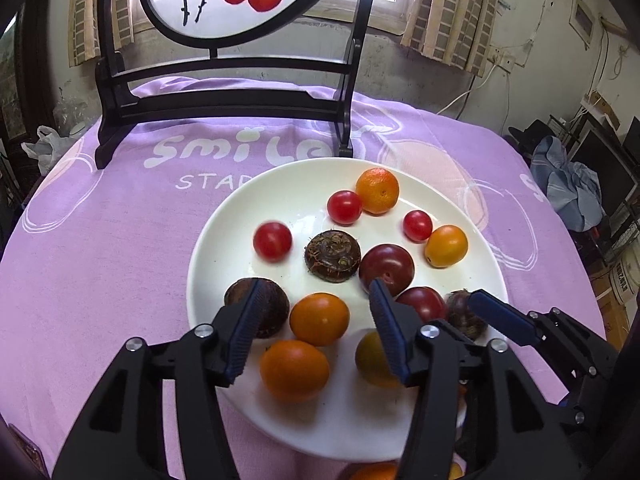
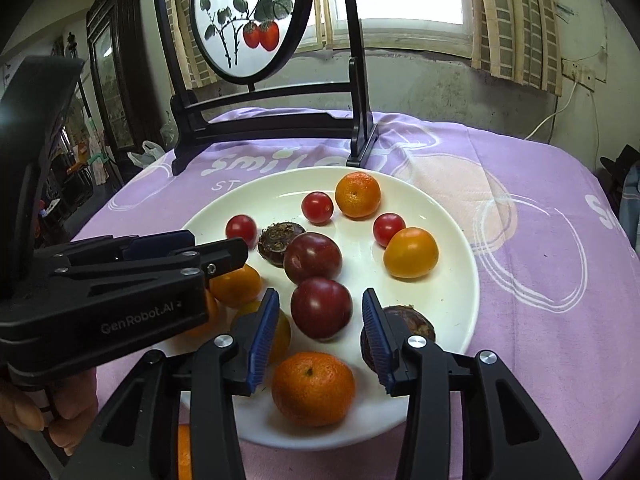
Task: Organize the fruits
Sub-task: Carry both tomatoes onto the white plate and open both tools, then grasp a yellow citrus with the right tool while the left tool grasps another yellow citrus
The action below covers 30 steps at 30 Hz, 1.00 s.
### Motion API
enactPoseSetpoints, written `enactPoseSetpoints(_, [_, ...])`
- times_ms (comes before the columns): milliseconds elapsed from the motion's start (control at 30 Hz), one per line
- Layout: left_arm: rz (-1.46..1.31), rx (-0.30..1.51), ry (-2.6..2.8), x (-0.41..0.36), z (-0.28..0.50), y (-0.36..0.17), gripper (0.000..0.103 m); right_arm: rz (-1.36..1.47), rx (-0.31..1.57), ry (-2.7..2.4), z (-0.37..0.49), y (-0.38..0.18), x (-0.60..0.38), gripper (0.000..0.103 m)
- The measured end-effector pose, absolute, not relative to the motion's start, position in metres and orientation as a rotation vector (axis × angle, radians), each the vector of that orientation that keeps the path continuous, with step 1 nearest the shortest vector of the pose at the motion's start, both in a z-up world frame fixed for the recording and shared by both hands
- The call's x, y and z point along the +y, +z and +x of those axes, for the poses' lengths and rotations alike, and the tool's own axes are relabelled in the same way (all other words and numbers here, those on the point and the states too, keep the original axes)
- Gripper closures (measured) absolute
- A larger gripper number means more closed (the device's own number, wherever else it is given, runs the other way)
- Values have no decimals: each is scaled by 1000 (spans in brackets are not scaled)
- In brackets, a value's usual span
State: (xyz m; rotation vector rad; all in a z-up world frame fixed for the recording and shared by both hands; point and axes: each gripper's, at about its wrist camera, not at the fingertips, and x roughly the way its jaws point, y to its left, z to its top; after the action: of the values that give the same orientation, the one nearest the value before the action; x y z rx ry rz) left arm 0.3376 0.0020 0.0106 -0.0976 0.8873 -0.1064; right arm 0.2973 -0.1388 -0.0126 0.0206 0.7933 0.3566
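A white plate (image 1: 224,256) (image 2: 448,288) holds several fruits: red cherry tomatoes (image 1: 272,241), mandarins (image 1: 377,191) (image 2: 313,388), orange tomatoes (image 1: 319,319), dark red plums (image 1: 386,269) (image 2: 321,307) and brown water chestnuts (image 1: 332,255). My left gripper (image 1: 316,328) is open and empty, low over the plate's near side with an orange tomato between its fingers. My right gripper (image 2: 318,342) is open and empty, its fingers either side of a dark plum. It also shows at the right of the left wrist view (image 1: 500,316). The left gripper (image 2: 188,246) reaches in from the left in the right wrist view.
The plate sits on a purple cloth (image 1: 100,248) printed "smiley". A black wooden stand with a round persimmon painting (image 1: 224,92) (image 2: 280,120) stands just behind the plate. An orange fruit (image 2: 183,452) lies off the plate at the near edge. Clutter lies beyond the table's right edge.
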Motion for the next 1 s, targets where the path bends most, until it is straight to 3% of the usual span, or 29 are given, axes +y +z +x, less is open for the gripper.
enactPoseSetpoints(367, [-93,839,-133,7,268,31,39,35,777,374,227,0,-164,52])
enactPoseSetpoints(1000, [-35,865,-174,-7,163,0,36,30,801,369,143,-18,-180,48])
